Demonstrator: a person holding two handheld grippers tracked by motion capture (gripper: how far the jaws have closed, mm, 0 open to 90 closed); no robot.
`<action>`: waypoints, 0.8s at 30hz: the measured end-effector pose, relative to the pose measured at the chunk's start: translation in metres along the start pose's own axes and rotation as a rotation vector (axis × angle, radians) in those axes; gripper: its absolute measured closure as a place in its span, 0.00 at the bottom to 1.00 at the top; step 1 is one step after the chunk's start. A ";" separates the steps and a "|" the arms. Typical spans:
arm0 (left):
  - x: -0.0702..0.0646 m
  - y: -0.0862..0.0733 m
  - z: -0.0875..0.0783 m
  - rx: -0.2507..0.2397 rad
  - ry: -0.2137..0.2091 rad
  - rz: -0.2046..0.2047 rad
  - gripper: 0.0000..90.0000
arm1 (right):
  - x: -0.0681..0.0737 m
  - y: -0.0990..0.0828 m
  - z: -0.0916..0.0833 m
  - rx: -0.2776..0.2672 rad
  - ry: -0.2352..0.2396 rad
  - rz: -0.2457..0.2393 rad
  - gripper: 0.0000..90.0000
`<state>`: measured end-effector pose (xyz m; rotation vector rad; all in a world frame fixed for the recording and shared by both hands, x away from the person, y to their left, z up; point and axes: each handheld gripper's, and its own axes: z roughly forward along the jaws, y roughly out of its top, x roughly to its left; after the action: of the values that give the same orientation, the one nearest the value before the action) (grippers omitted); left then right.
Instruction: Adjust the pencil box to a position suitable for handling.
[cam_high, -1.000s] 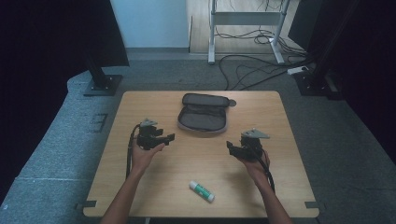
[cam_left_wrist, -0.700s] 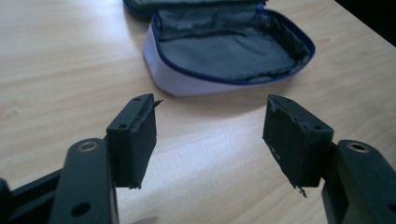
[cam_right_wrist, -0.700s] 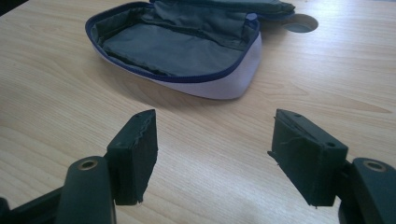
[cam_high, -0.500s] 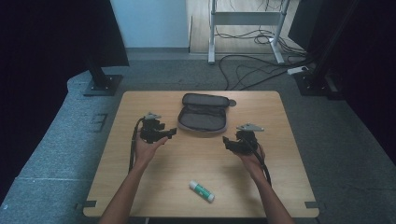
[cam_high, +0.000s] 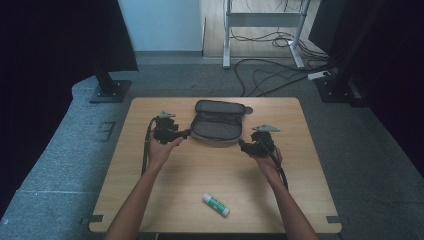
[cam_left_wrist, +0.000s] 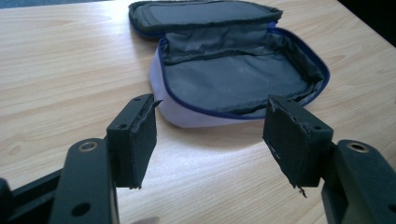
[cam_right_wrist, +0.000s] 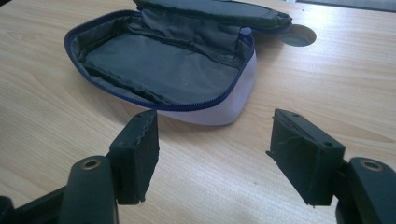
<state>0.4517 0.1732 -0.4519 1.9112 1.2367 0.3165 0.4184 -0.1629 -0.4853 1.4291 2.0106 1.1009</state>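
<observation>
Grey fabric pouch (cam_high: 218, 121), unzipped and lying open, at 12 o'clock on the wooden table (cam_high: 310, 165). Left claw (cam_high: 186, 133) at the pouch's 9 o'clock, jaws spread, nothing between them. Right claw (cam_high: 243, 146) at its 4 o'clock, jaws spread, empty. Glue stick (cam_high: 216, 205) near the table's 6 o'clock edge.
</observation>
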 end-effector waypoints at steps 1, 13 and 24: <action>0.000 0.000 0.000 0.000 0.000 0.000 0.39 | 0.000 0.002 0.001 0.004 -0.001 -0.003 0.36; 0.001 0.020 0.010 0.014 0.038 0.017 0.38 | -0.004 0.014 0.014 0.021 -0.013 -0.005 0.36; 0.007 0.017 0.042 0.046 0.022 0.001 0.37 | 0.000 0.023 0.027 0.033 -0.014 -0.002 0.38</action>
<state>0.4912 0.1551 -0.4672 1.9527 1.2677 0.3132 0.4512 -0.1504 -0.4830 1.4465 2.0293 1.0579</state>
